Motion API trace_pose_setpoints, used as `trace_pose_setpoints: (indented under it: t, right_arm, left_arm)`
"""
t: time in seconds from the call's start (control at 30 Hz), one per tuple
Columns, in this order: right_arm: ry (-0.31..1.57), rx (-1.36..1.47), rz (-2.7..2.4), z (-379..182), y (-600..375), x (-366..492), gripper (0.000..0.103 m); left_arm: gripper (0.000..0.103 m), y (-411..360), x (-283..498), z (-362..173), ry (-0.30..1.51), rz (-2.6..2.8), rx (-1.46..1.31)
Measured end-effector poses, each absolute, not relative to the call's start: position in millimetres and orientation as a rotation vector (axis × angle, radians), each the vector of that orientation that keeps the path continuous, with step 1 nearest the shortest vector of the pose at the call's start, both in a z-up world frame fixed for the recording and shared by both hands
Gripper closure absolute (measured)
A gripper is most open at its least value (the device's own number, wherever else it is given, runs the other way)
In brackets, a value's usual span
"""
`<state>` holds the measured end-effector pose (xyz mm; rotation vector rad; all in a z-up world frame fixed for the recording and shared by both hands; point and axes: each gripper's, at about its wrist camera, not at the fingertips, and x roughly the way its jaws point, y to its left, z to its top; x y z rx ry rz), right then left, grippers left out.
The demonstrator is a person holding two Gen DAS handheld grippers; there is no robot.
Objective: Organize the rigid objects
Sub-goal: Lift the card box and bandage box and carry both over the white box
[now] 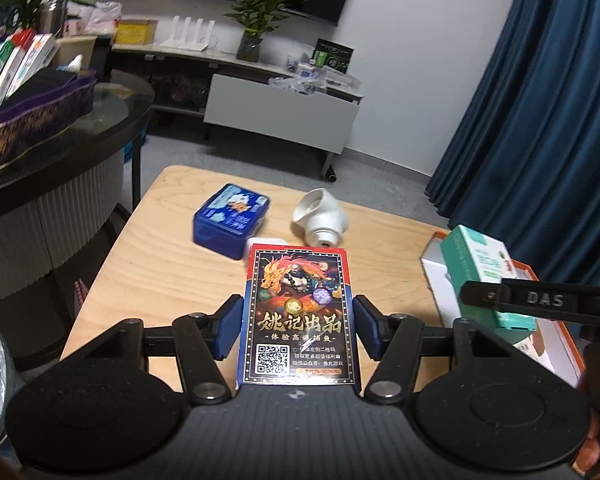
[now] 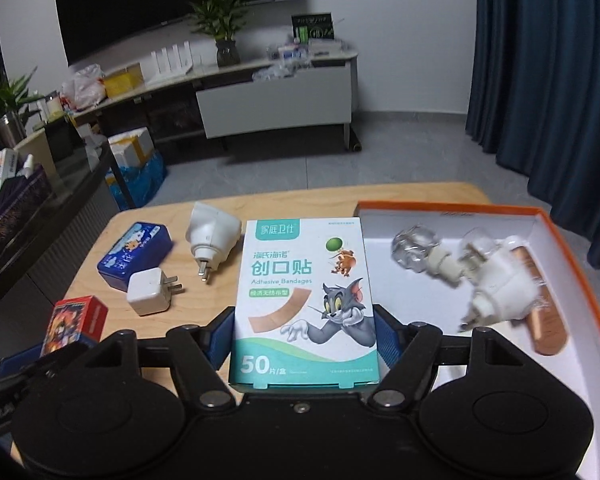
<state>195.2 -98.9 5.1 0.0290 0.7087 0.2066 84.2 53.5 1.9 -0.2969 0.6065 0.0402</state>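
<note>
My left gripper [image 1: 298, 326] is shut on a red and blue playing-card box [image 1: 298, 316] and holds it above the wooden table [image 1: 160, 272]. My right gripper [image 2: 302, 338] is shut on a white and teal adhesive bandage box [image 2: 304, 300], held beside the orange-rimmed white tray [image 2: 572, 248]. The bandage box also shows in the left wrist view [image 1: 484, 276], and the card box in the right wrist view [image 2: 76, 324]. A blue tin [image 1: 230, 220], a white plug-in device [image 1: 322, 222] and a white charger cube [image 2: 148, 290] lie on the table.
The tray holds two clear-bottle plug-in units [image 2: 416, 252] [image 2: 500, 284] and a tan strip [image 2: 548, 328]. A dark round table with a purple box [image 1: 32, 120] stands to the left. A TV bench [image 1: 280, 100] and blue curtain [image 1: 540, 120] are behind.
</note>
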Motion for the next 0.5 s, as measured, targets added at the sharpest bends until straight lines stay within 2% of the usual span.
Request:
trace_pose_setpoints:
  t: [0.5]
  right_arm:
    - [0.618, 0.101, 0.099, 17.4, -178.7, 137.2, 0.019]
  left_arm:
    - [0.043, -20.7, 75.5, 19.1, 0.585, -0.136, -0.2]
